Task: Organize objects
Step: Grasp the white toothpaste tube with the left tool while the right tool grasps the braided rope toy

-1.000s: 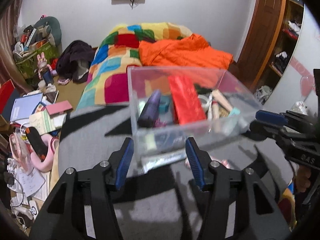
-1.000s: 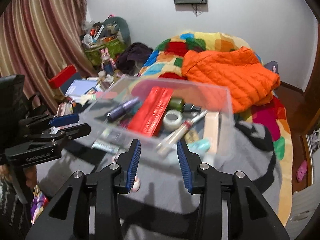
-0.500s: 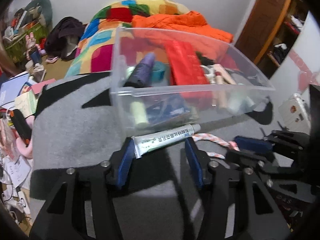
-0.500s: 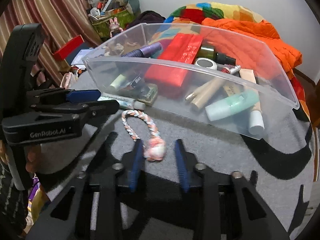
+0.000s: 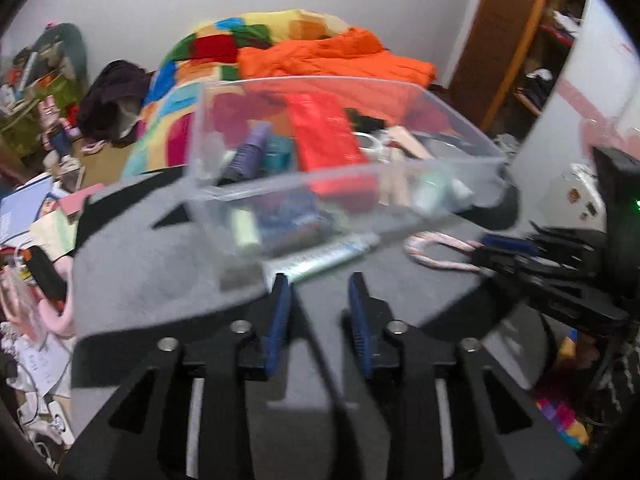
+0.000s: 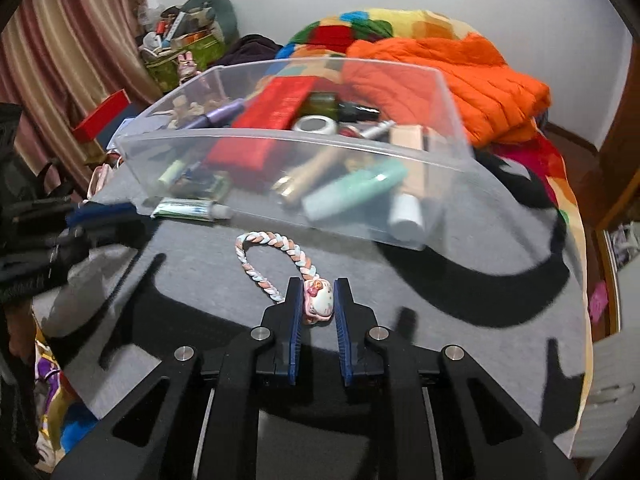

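Note:
A clear plastic bin (image 6: 416, 168) full of cosmetics stands on the grey table; it also shows in the left wrist view (image 5: 400, 168). A white ointment tube (image 5: 324, 258) lies by its front wall, also in the right wrist view (image 6: 188, 209). My left gripper (image 5: 319, 286) is open just in front of the tube, one pad near its end. A braided pink-and-white cord (image 6: 276, 256) with a cat charm (image 6: 318, 302) lies on the table. My right gripper (image 6: 317, 300) is shut on the charm. The cord also shows in the left wrist view (image 5: 436, 254).
The grey table (image 6: 460, 304) ends close on the left and front. A bed with a colourful quilt (image 5: 192, 92) and orange jacket (image 6: 460, 76) lies behind. Cluttered papers and boxes (image 5: 36, 216) sit at the left. A wooden door (image 5: 504, 32) is at the right.
Both grippers have pulled back from the bin. My right gripper has closed on the cat charm. My left gripper has narrowed and sits near the tube's end.

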`<state>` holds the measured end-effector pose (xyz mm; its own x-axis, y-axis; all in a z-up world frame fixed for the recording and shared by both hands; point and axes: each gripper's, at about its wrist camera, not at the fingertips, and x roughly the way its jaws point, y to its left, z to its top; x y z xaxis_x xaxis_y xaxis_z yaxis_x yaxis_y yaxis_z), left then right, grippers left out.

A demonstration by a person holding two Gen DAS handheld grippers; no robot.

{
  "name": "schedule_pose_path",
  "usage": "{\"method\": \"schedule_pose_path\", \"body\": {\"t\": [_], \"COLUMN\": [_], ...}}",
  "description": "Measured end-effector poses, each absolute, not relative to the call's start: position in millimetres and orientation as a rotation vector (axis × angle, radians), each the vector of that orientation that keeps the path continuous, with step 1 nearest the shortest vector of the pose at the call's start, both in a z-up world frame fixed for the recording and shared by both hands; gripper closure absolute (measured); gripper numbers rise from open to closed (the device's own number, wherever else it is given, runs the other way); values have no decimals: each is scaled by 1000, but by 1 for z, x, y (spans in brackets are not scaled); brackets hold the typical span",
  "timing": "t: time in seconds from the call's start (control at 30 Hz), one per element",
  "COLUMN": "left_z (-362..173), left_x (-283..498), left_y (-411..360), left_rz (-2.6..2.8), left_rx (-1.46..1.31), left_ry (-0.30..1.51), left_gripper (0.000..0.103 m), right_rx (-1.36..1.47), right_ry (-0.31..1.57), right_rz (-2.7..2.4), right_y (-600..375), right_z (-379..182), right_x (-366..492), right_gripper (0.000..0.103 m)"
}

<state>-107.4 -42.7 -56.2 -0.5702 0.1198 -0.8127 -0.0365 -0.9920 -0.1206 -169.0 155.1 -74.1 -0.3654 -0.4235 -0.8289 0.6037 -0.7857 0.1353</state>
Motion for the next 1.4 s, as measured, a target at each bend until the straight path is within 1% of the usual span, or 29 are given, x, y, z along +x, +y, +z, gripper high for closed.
{"method": "schedule_pose_path", "body": {"t": [0.07,0.17,0.2,0.23,0.37,0.63,0.77,1.0,1.17,1.23,1.4], "left_z": [-61,-74,-76,-79,-85,-85,-85,-75,-65,-60,-56], "left_x": [-114,-122,-124,-126,-134,-129,-126,-95,-64,-63,-84], "left_y": [-52,-59,-59,-59,-53,-41,-34,-29,-20,-21,-24], "left_rz": [2717,2693,2682,2673,2665,2652,2663,2628,2619,2648,2640], "left_rx": [-1433,-1491,-1503,-1511,-1525,-1481,-1472,-1425,-1384,-1368,-1358], "left_ry": [-145,-174,-179,-181,-147,-81,-25,-76,-15,16,17], "left_gripper": [58,58,58,58,54,54,54,54,54,54,53], "right_rx": [1242,1213,1202,1191,1194,1282,1282,1266,1224,1200,1176], "right_ry": [241,207,202,198,204,123,145,162,157,163,171], "right_rz": [-2160,-2123,-2115,-2101,-2040,-1948,-1958,-1912,-1841,-1886,-2015], "right_y": [154,144,139,133,102,70,62,69,86,99,137], "right_z": [-70,-61,-59,-57,-63,-84,-84,-76,-63,-57,-48], "right_x": [-172,-173,-174,-174,-180,-196,-195,-187,-173,-168,-163], "right_gripper": [89,83,79,79,79,79,78,76,76,71,64]}}
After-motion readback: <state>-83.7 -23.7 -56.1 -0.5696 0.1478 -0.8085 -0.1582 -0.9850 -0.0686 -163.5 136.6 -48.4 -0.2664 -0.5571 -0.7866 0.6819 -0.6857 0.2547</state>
